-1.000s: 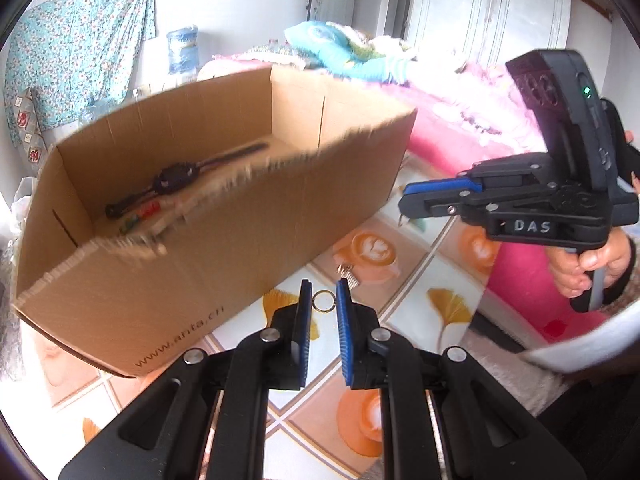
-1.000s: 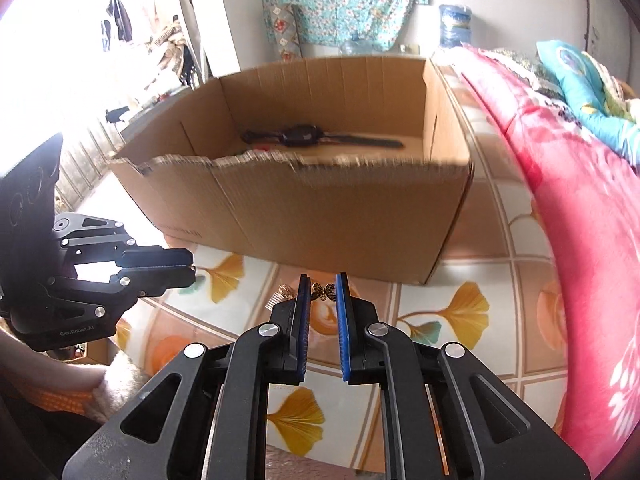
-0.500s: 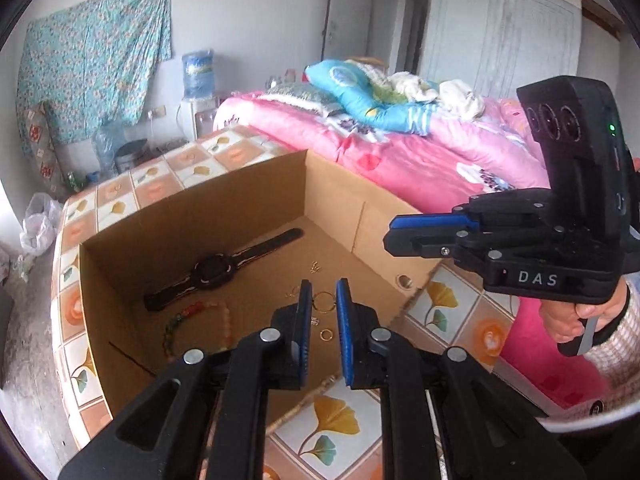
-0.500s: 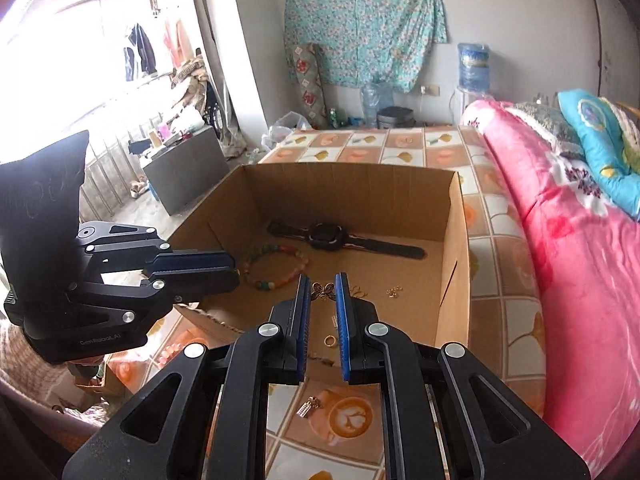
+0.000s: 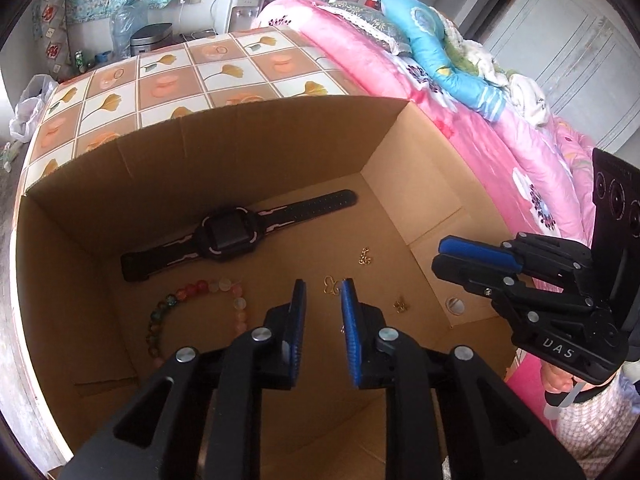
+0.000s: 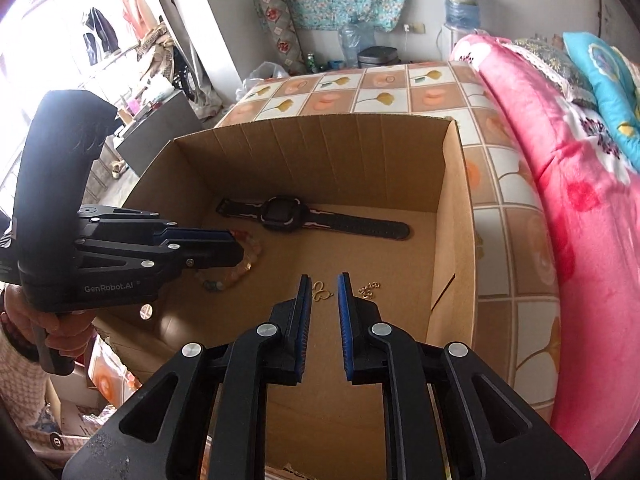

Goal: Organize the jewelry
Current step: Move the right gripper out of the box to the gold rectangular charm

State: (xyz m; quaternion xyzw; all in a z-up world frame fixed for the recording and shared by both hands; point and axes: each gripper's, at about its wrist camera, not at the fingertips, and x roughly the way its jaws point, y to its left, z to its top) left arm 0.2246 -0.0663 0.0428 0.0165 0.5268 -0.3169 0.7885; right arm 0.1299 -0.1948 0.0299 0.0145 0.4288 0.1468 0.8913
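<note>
An open cardboard box holds a black watch, a bead bracelet and small gold pieces. A gold butterfly charm lies on the box floor. More gold bits lie close by. My left gripper is open and empty above the box floor. My right gripper is open and empty over the charm; it shows in the left wrist view too.
The box stands on a tiled floor beside a pink bed. A water dispenser and a bin stand by the far wall. Shelves and clutter are at the left.
Both grippers moved forward and down over the box and opened. The gold ring left the left gripper and the butterfly charm left the right one; the charm now lies on the box floor.
</note>
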